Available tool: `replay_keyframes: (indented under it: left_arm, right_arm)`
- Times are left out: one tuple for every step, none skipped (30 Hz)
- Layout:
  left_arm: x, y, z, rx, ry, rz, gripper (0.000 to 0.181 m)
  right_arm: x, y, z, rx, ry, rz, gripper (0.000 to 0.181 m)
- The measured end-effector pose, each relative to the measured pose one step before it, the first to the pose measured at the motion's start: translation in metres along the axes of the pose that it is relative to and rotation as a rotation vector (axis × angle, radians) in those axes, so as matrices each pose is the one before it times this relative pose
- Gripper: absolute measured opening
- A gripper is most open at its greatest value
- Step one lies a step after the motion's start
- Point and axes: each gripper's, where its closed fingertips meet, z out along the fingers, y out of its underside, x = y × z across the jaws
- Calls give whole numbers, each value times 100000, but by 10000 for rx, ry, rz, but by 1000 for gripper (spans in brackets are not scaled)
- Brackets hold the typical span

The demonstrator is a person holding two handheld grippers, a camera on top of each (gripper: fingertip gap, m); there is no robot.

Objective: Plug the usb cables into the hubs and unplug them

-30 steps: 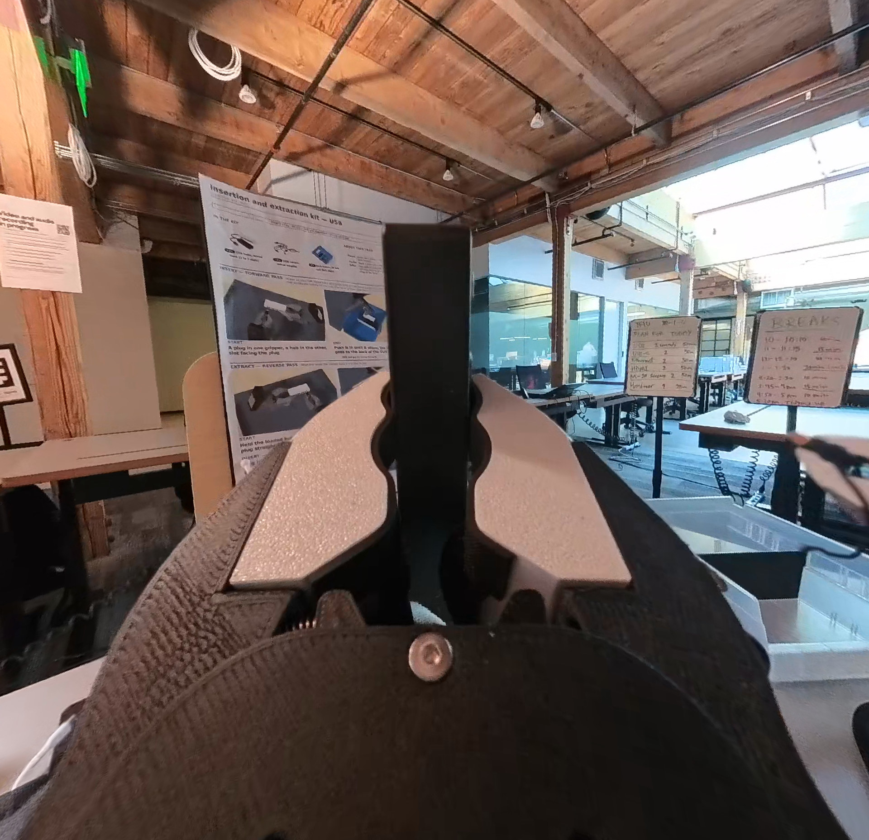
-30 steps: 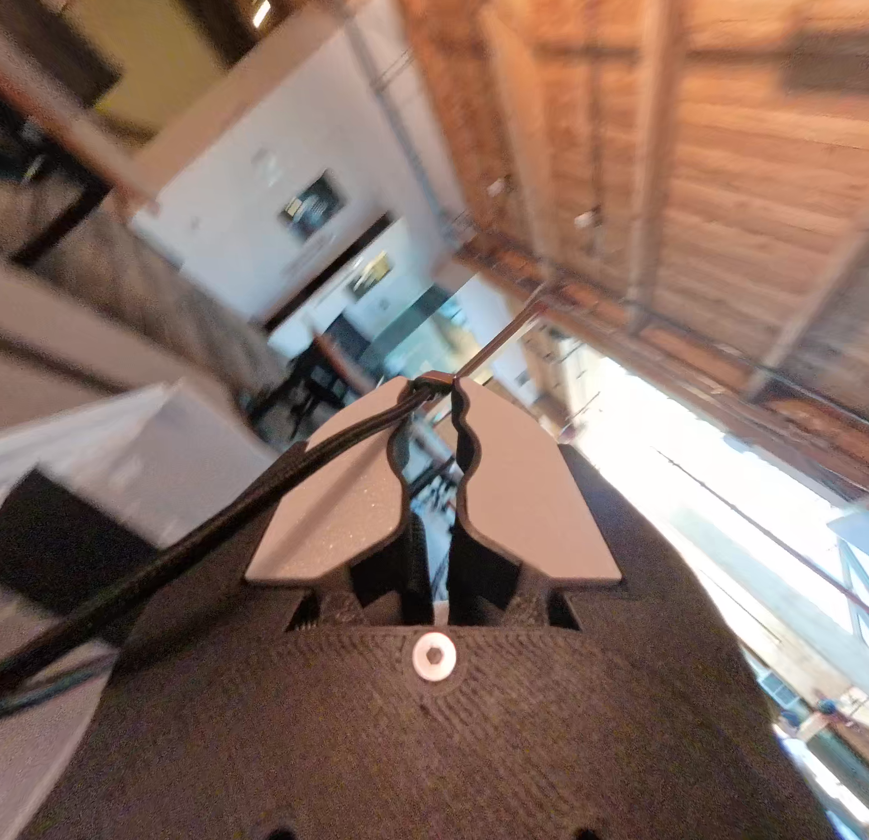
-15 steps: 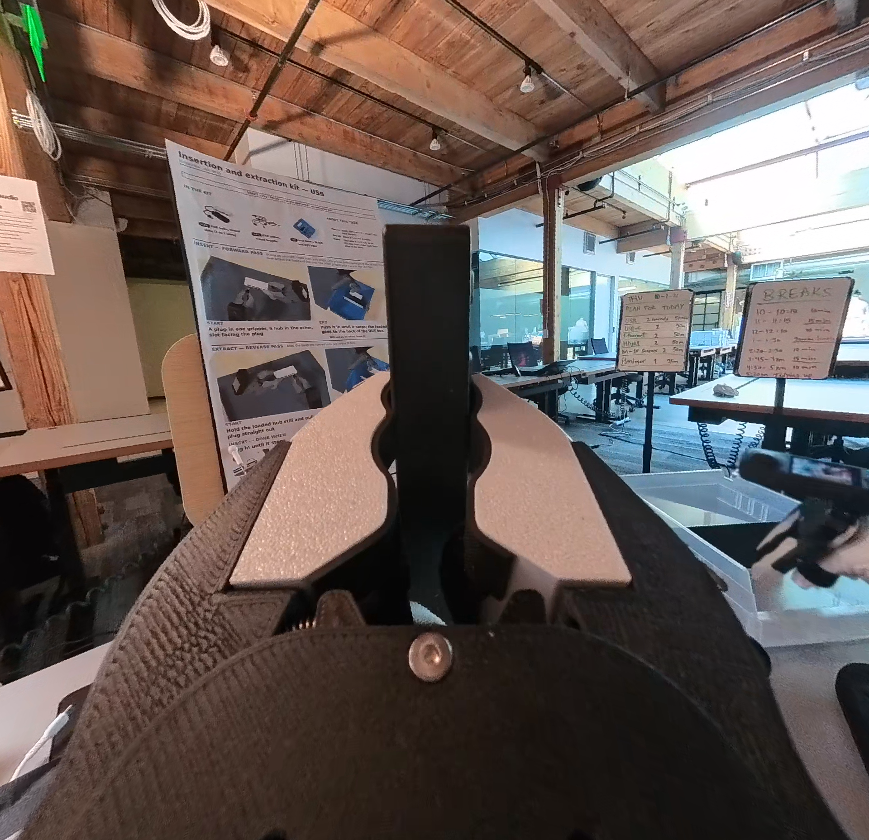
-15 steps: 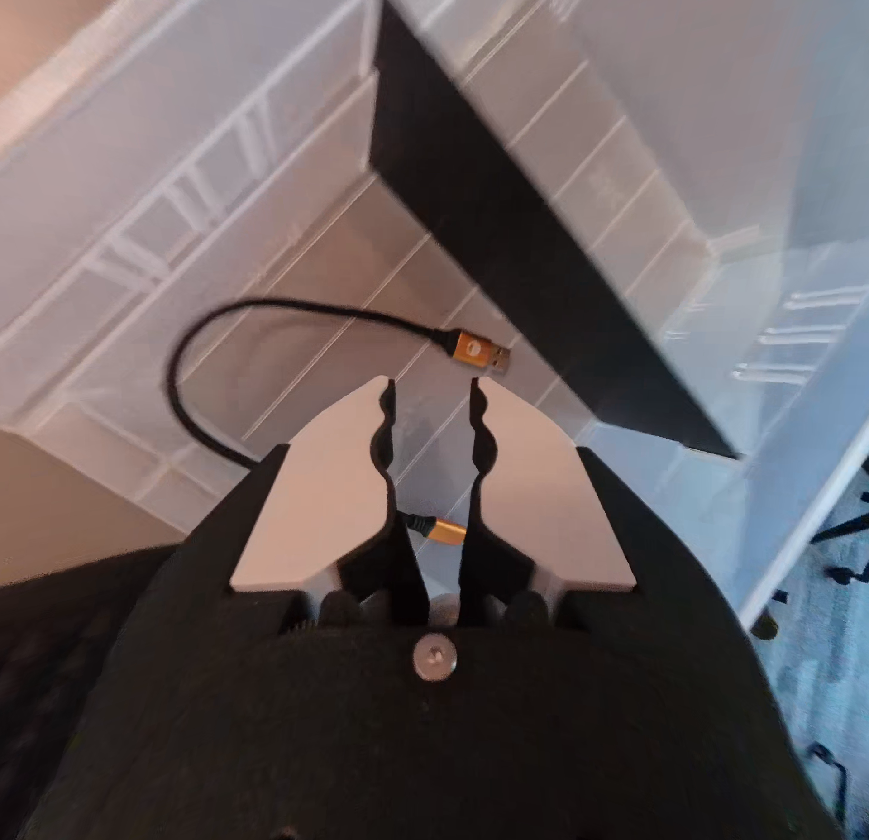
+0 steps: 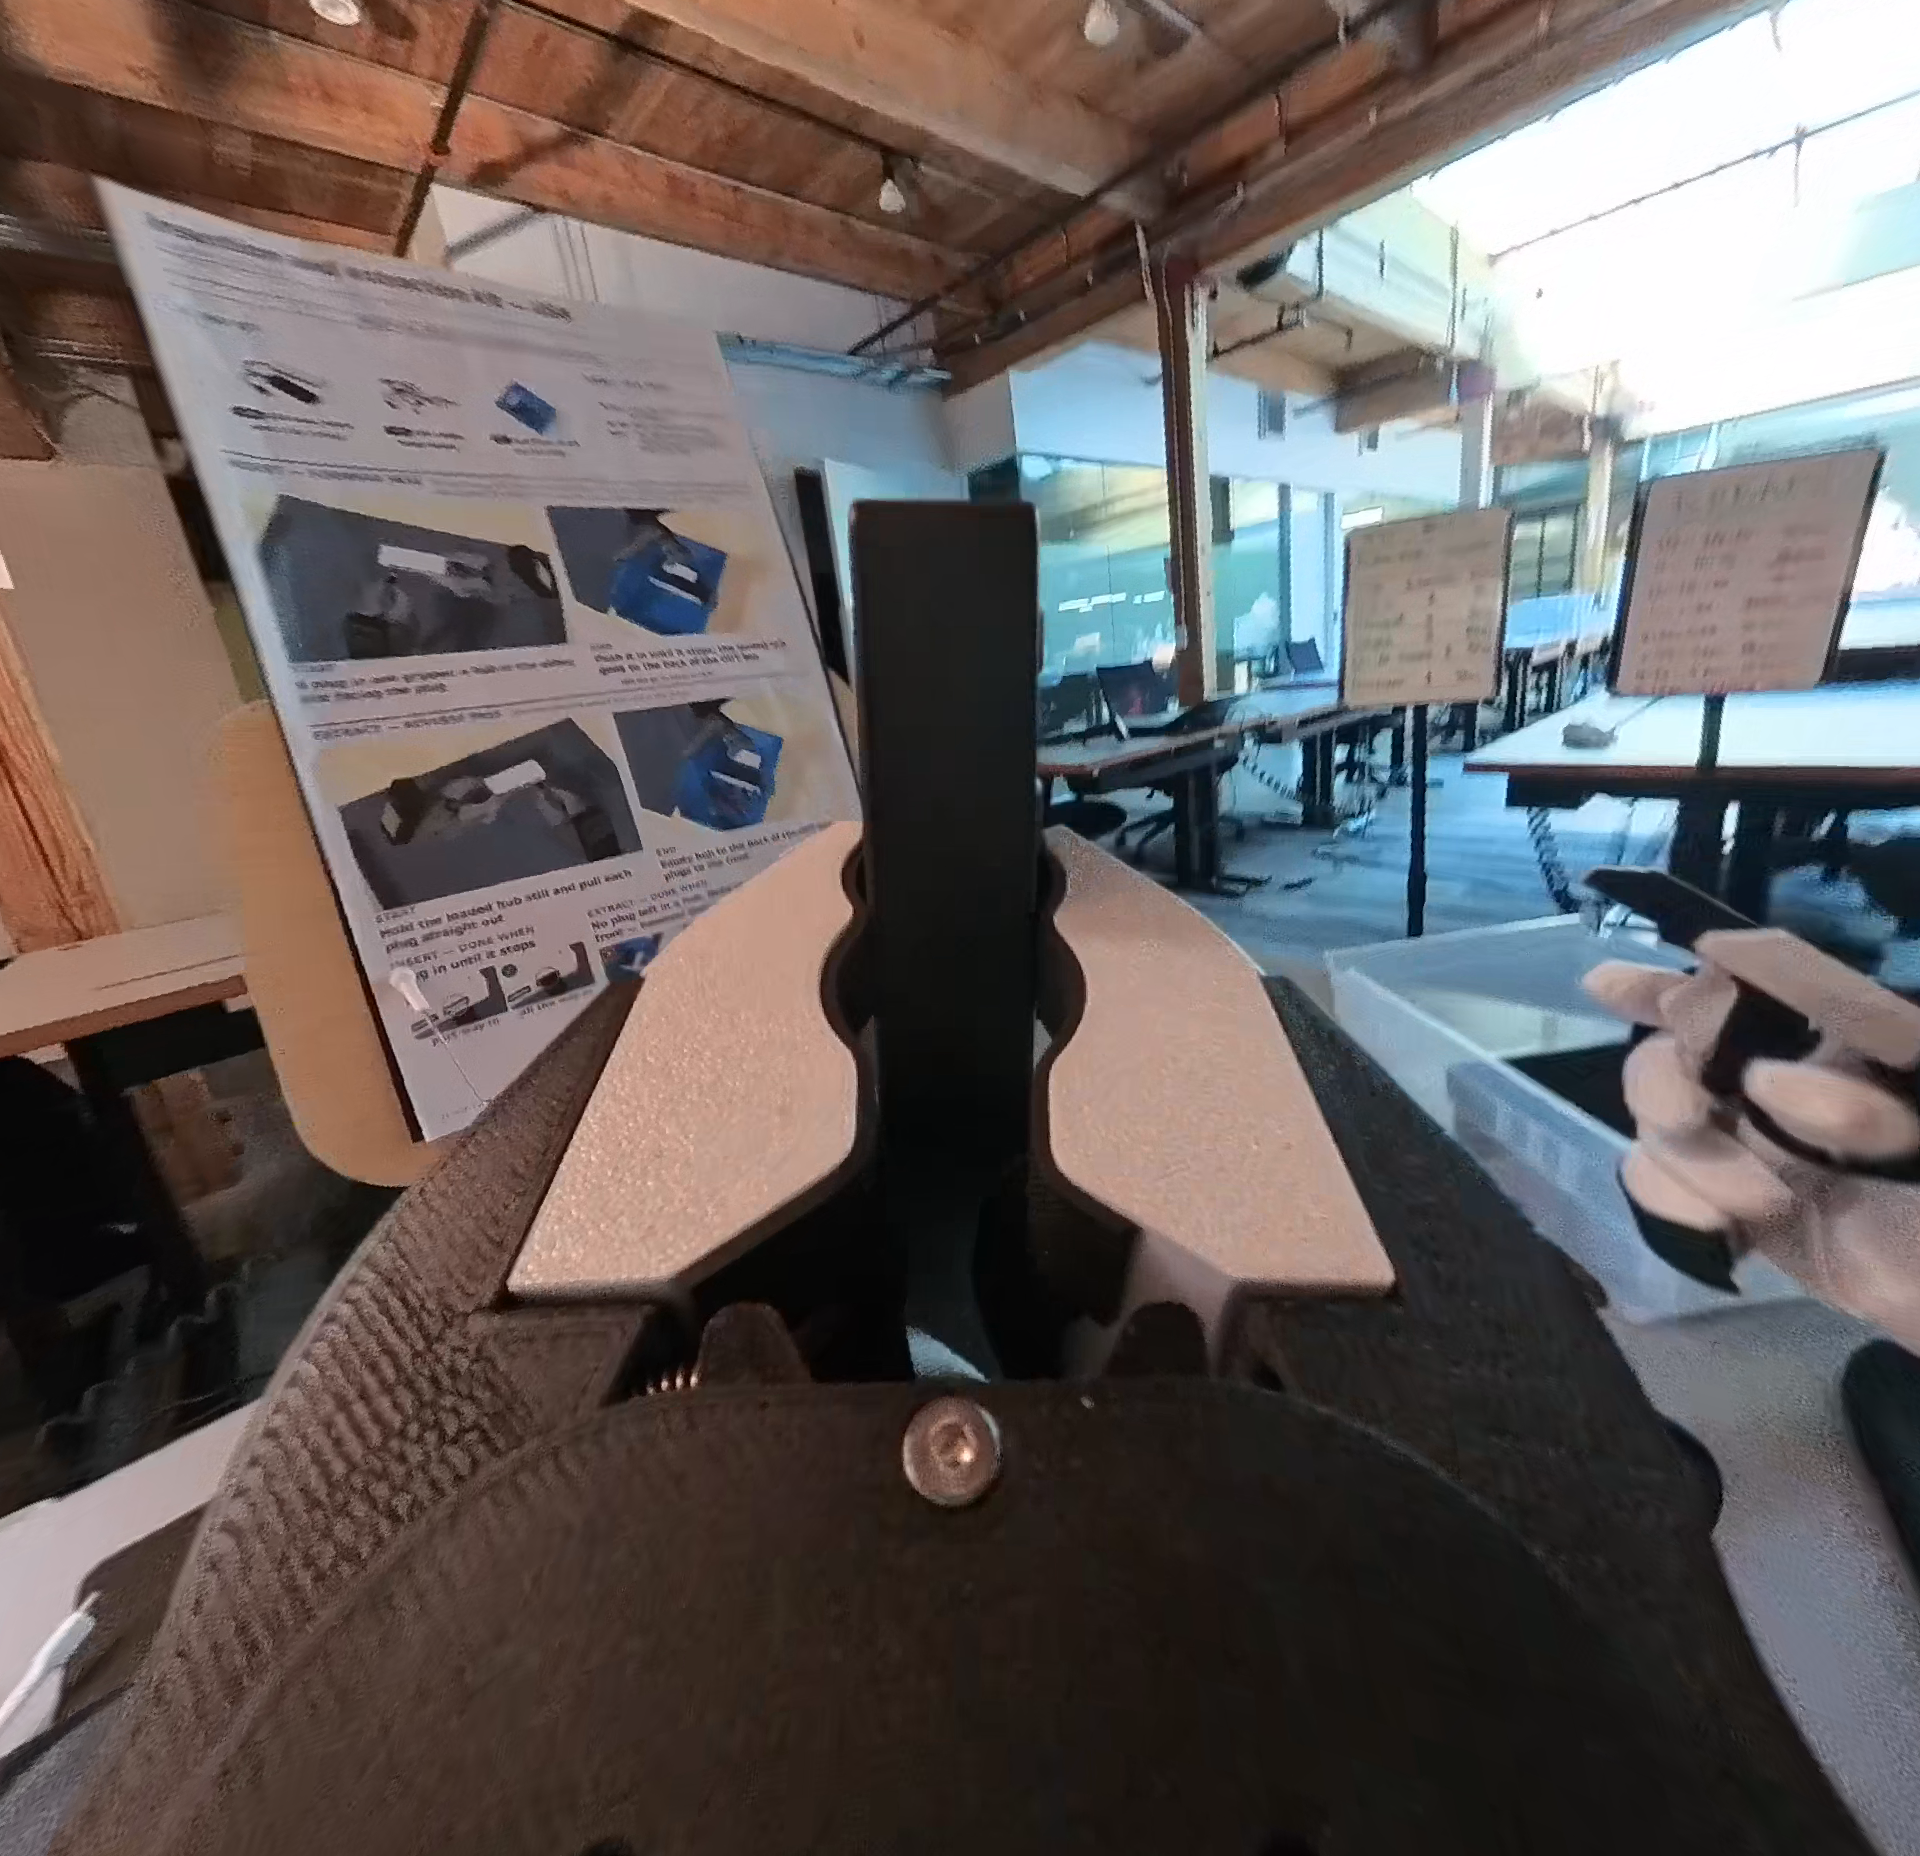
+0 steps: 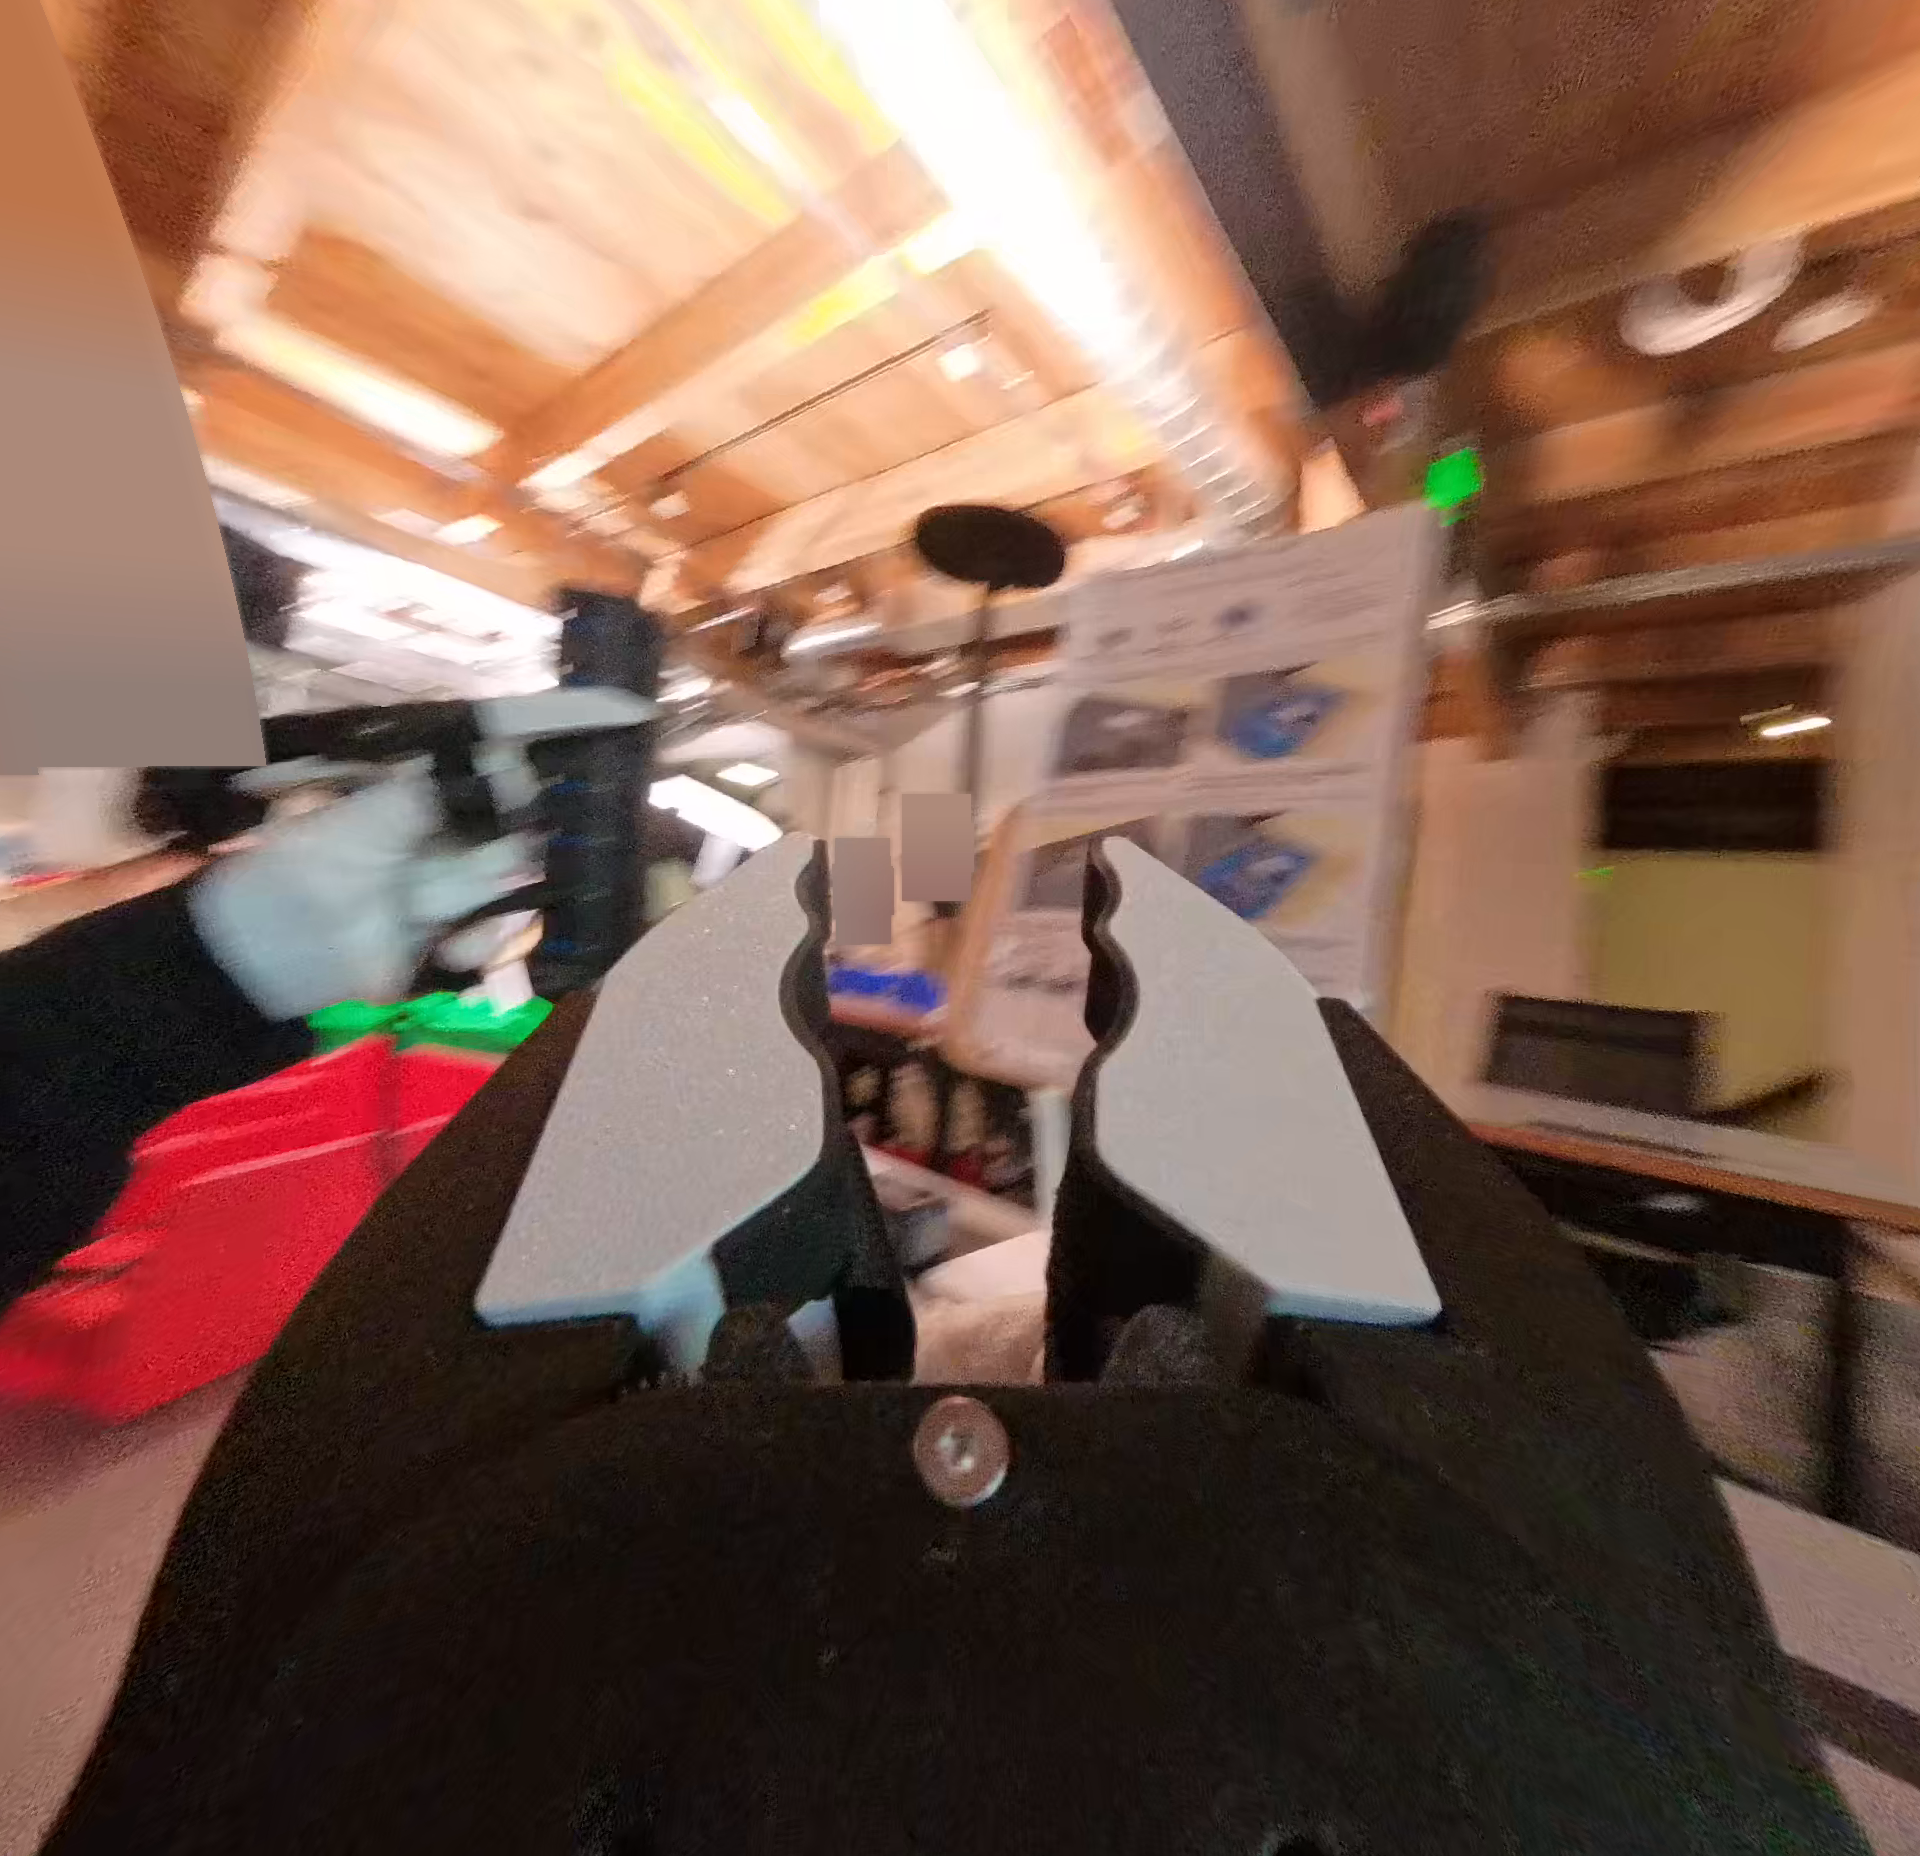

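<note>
poster: large white instruction sheet [image 5: 499, 663] standing behind the counter
bin: clear plastic tub [image 5: 1455, 1017], right of the left claw
left claw [image 5: 945, 902]: clamped on upright long black rectangular hub [image 5: 943, 684], long axis pointing away
right claw [image 6: 956, 892]: apart, empty; cable unseen

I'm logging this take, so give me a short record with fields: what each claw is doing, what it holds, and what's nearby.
left claw: shut on the black hub, which stands upright between the fingers
right claw: open, nothing between the fingers
usb cable: not in view
clear bin: right of the left claw, on the table
instruction poster: behind the left claw
right view: heavily blurred
</note>
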Motion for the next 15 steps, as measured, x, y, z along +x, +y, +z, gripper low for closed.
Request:
replay_keyframes:
  left_arm:
    - [742,758,615,-283,53,333,27]
    - [808,809,656,-304,35,355,27]
    - [939,788,696,-287,62,392,27]
    - [1097,766,722,-292,106,402,27]
    - [1200,658,722,-252,138,378,27]
    - [1236,533,691,-196,139,283,27]
    - [1268,397,638,-124,178,201,27]
    - [1312,288,566,-67,234,181,27]
    - [1195,241,521,-54,198,105,27]
    - [1112,224,470,-61,209,100,27]
    - [1029,200,421,-60,228,112,27]
    - [848,182,360,-54,177,65,27]
    - [599,206,278,-69,120,51,28]
    - [387,184,205,-59,93,32,28]
    - [186,183,111,-42,77,71,28]
  right_arm:
    - [-2354,1705,957,-504,-818,457,51]
    - [-1830,1711,991,-504,-564,586,55]
    - [-1377,1610,918,-442,-373,657,60]
    - [-1082,1531,759,-484,-307,677,60]
    - [-714,1551,620,-684,-200,648,56]
    - [-345,1338,507,-702,-71,547,54]
    - [-270,927,373,-531,-111,322,54]
    - [36,612,209,-383,65,120,51]
    - [283,440,88,-294,212,-46,50]
    - [194,303,-9,-193,144,-158,49]
    - [387,249,-69,-146,264,-144,44]
    - [412,225,-93,-133,274,-123,39]
    - [274,250,-91,-155,151,-87,28]
    - [359,253,-123,-178,192,-27,17]
    - [24,213,-113,-192,-79,-64,17]
